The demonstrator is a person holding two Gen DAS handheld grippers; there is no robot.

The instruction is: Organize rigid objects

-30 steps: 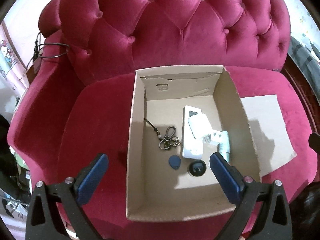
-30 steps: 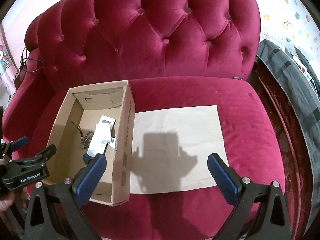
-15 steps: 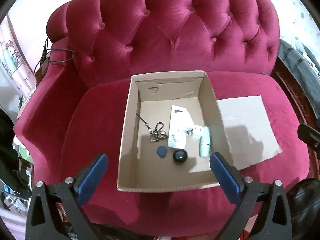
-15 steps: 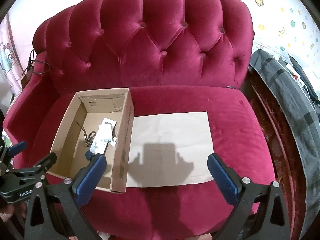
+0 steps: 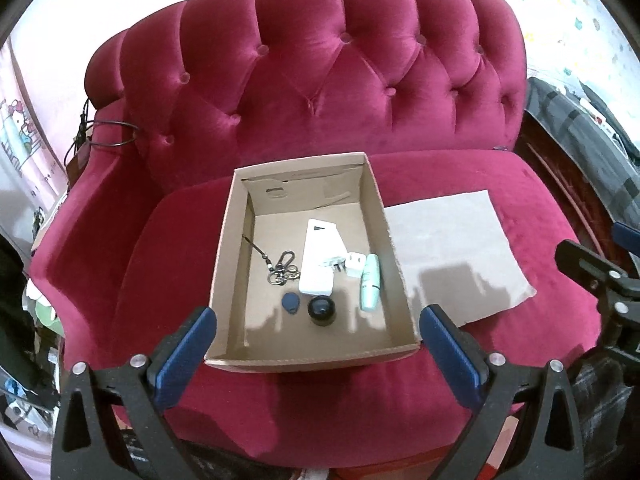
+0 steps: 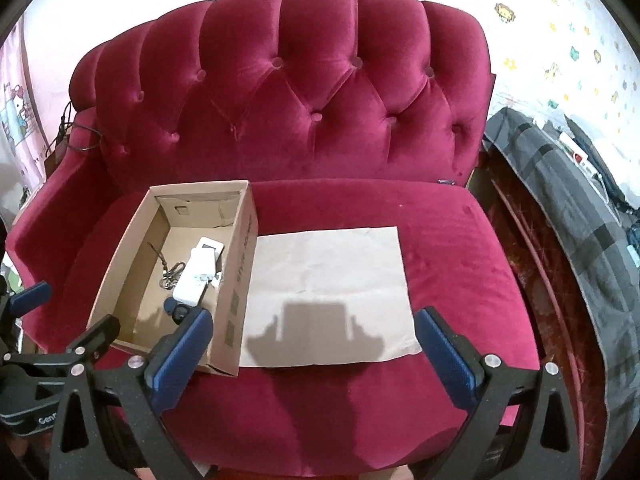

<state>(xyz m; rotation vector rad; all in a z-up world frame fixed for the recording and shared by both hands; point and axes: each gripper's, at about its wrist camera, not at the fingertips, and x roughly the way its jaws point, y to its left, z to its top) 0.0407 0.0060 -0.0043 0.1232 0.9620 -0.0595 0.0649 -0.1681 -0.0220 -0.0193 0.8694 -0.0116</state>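
Observation:
An open cardboard box [image 5: 230, 248] [image 6: 236, 280] sits on the red sofa seat. Inside lie a white remote [image 5: 318, 262] [image 6: 196, 276], a white plug adapter [image 5: 354, 264], a mint tube [image 5: 370, 282], a black round knob [image 5: 321, 309], a blue tag [image 5: 290, 304] and a keychain [image 5: 282, 272] [image 6: 172, 274]. My left gripper [image 5: 316, 344] hangs open above the box's near wall, holding nothing. My right gripper [image 6: 312, 340] is open and empty over the near edge of a flat cardboard sheet [image 6: 328, 264] [image 5: 448, 248] lying right of the box.
The tufted sofa back [image 6: 288, 92] rises behind the box. A dark plaid blanket [image 6: 568, 200] lies to the right of the sofa. A black cable [image 5: 104, 136] hangs over the left armrest. Clutter sits low on the floor at the left.
Both grippers have pulled back and up from the sofa, so the box and sheet look smaller and farther. The objects in the box have not moved. Both stay open.

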